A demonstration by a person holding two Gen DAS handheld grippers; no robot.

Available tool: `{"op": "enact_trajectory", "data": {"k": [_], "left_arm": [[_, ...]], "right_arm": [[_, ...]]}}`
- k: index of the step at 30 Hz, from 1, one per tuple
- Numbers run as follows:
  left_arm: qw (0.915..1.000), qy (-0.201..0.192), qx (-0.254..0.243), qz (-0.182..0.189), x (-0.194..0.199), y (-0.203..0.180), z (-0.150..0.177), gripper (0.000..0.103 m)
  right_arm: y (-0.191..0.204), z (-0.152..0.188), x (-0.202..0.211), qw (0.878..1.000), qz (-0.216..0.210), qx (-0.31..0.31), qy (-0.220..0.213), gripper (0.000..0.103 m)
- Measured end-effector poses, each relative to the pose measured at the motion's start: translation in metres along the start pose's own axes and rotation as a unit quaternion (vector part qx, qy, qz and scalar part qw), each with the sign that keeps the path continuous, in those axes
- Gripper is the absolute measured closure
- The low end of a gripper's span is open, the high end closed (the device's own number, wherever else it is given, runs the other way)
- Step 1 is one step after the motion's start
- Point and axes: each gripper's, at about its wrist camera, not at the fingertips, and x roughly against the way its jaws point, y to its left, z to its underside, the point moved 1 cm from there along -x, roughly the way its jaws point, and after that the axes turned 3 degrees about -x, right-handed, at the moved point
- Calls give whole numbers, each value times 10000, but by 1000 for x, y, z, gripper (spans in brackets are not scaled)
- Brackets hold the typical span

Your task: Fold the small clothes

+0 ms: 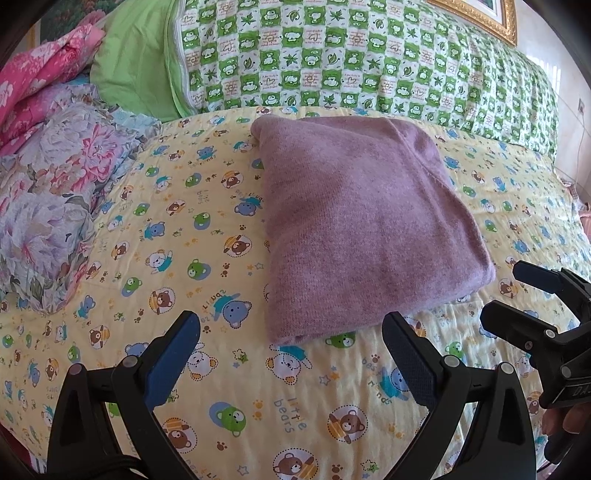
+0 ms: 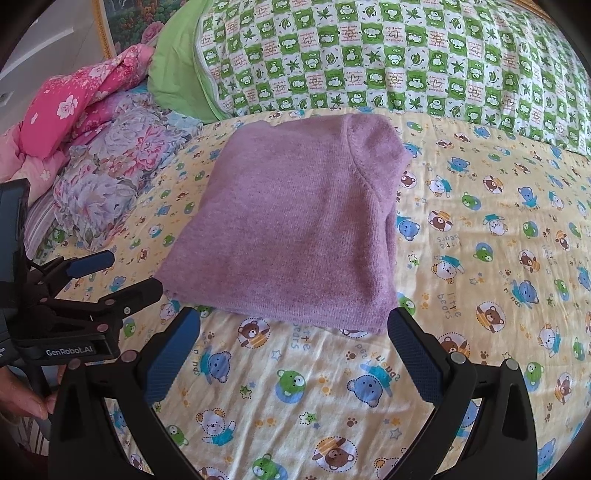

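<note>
A purple knitted garment (image 1: 365,225) lies folded into a compact rectangle on the yellow bear-print sheet (image 1: 207,266). In the right wrist view the same purple garment (image 2: 295,225) sits just beyond my fingertips. My left gripper (image 1: 291,325) is open and holds nothing, hovering over the sheet just short of the garment's near edge. My right gripper (image 2: 295,321) is also open and holds nothing, just short of that edge. Each gripper shows in the other's view: the right gripper (image 1: 509,291) at the far right, the left gripper (image 2: 129,273) at the far left, both apart from the garment.
A green-and-white checked quilt (image 1: 369,62) runs along the back of the bed. Floral bedding (image 1: 55,192) and a pink flowered blanket (image 1: 40,77) are piled at the left. A gold picture frame (image 1: 480,14) hangs behind. A hand (image 2: 22,398) holds the left gripper's handle.
</note>
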Motion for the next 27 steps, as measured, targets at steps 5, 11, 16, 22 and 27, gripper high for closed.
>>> {"op": "enact_trajectory", "data": {"k": [5, 11, 16, 22, 27], "left_arm": [[10000, 17, 32, -21, 0, -1, 0, 3], [10000, -9, 89, -13, 1, -1, -2, 3], [9999, -36, 104, -23, 3, -2, -2, 3], [9999, -35, 99, -21, 3, -2, -3, 3], [9999, -42, 99, -16, 3, -2, -3, 3]], "right_arm": [[0, -3, 0, 10000, 13, -60, -40, 2], [-1, -3, 2, 9999, 10, -85, -67, 2], [0, -3, 3, 9999, 10, -101, -74, 2], [2, -4, 5, 9999, -2, -116, -115, 2], [5, -4, 7, 9998, -5, -152, -154, 2]]}}
